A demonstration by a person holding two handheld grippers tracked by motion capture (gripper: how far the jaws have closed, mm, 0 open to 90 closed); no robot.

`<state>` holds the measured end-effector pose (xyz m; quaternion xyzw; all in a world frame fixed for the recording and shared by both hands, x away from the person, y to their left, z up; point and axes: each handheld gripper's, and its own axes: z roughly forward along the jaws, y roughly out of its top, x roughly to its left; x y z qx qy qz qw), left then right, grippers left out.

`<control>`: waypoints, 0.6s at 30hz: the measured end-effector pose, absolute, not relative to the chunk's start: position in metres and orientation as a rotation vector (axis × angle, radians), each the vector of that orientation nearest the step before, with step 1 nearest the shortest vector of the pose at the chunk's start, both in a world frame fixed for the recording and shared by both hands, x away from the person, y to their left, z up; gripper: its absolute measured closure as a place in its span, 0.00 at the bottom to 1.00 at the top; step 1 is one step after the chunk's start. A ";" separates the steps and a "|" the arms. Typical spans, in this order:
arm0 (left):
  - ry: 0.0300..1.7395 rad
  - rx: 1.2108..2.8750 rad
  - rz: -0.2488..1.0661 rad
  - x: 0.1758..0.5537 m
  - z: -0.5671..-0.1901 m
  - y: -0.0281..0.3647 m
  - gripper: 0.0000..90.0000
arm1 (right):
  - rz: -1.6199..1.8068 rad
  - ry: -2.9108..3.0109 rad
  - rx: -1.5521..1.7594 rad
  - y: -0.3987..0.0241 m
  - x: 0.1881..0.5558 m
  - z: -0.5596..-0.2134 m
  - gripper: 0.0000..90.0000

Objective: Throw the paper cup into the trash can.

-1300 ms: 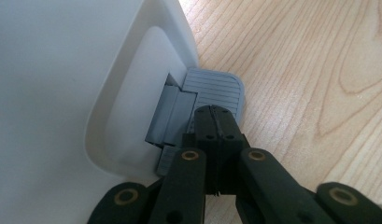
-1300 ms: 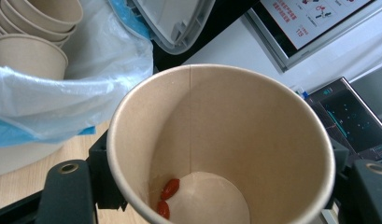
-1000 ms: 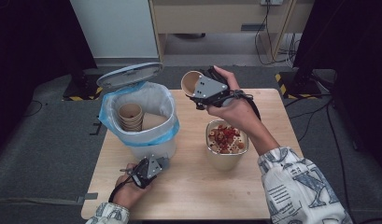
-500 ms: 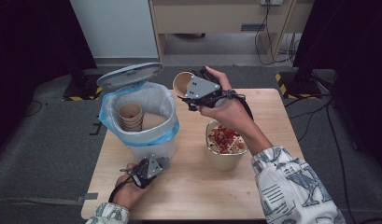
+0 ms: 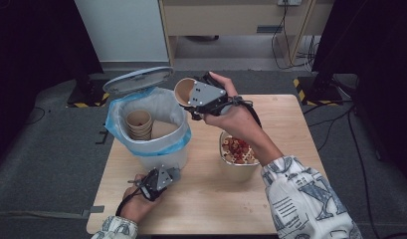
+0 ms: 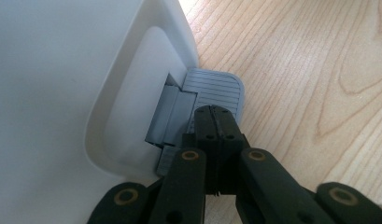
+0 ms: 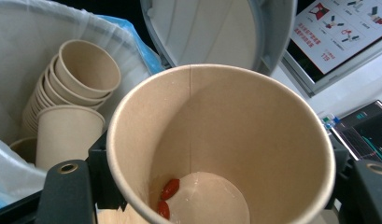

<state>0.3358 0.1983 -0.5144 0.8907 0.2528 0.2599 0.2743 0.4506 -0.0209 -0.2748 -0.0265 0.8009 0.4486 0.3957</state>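
On the table (image 5: 201,199), closed left tool (image 6: 215,116) presses the pedal (image 6: 216,91); right tool (image 5: 191,102) pinches a cup (image 7: 216,154).

In the high view the right gripper (image 5: 193,102) hides most of the paper cup (image 5: 183,90) it clamps; just the rim and a slice of the inside show at ten o'clock of the grey plate. In the right gripper view the cup's (image 7: 221,149) base runs off the bottom edge, and its wall covers both jaws except for stubs at eight and four o'clock. The stacked cups (image 7: 67,88) sink behind the bin liner (image 7: 20,177), so their count cannot be told. In the left gripper view the bin's (image 6: 62,70) body is cut off at top and left, and the closed jaws cover part of the grey pedal (image 6: 216,88). The bowl's (image 5: 236,167) far right rim sits under the forearm.
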 end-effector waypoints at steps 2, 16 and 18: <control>0.680 2.395 0.699 0.336 -0.514 0.198 0.99 | 1.146 2.036 -0.069 -0.017 0.450 -0.275 0.30; 0.680 2.394 0.700 0.336 -0.514 0.198 0.99 | 1.235 2.103 -0.096 0.022 0.451 -0.281 0.30; 0.680 2.395 0.700 0.336 -0.514 0.198 0.99 | 1.252 2.111 -0.097 0.026 0.451 -0.283 0.30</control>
